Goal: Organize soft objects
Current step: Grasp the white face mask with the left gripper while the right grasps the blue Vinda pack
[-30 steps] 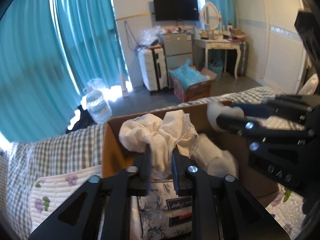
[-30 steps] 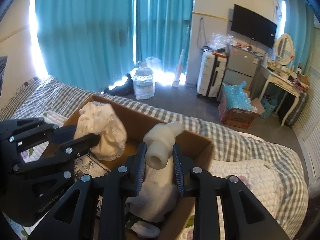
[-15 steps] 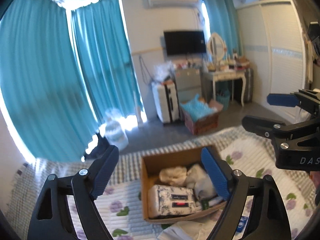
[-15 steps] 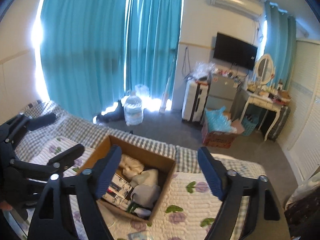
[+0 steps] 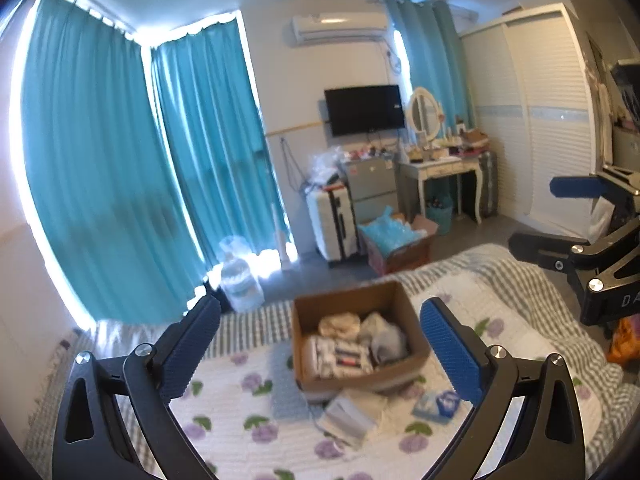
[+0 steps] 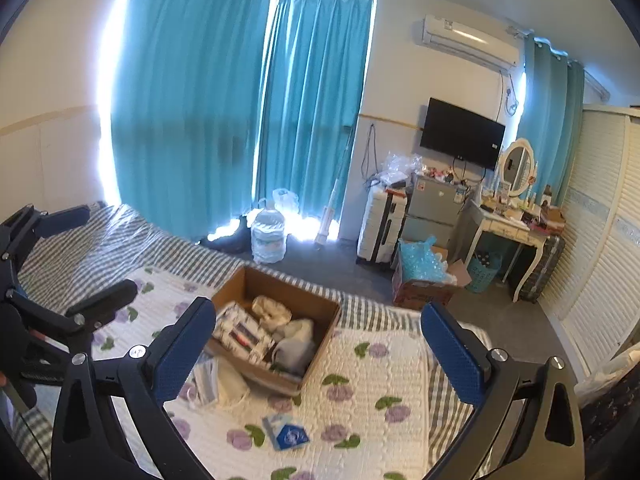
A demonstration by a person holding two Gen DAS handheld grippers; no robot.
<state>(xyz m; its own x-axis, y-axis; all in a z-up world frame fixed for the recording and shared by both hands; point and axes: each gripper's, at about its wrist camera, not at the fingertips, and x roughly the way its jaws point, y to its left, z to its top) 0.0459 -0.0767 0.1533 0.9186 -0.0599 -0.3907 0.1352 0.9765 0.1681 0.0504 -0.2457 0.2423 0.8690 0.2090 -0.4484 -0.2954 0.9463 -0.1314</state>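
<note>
Both grippers up high over the bed point(image 6: 360, 364), nothing in either. My left gripper point(image 5: 320, 344) has its fingers spread wide; my right gripper point(image 6: 320, 348) likewise, wide and empty.

Cardboard box point(image 6: 316, 308) sits on the floral quilt, near the foot of the bed. Inside: 1 cream frilly cloth point(image 6: 272, 309) at the far side, 1 pale grey-white bundle point(image 6: 294, 340) beside it, and a printed floral pack point(image 6: 244, 330) along the left wall.

Outside the box, touching its near edge: a loose pile of folded pale cloth point(image 6: 224, 380). Closer to me, apart from the rest, a small blue packet point(image 6: 286, 432) lies flat on the quilt.

Handling guess: all light, limp, no rigid edges. Cloth will sag and trail, so I would pinch it at a bunched fold, mid-pile, not at a corner. The packet looks slick and thin; best to take it across its short edge.
</note>
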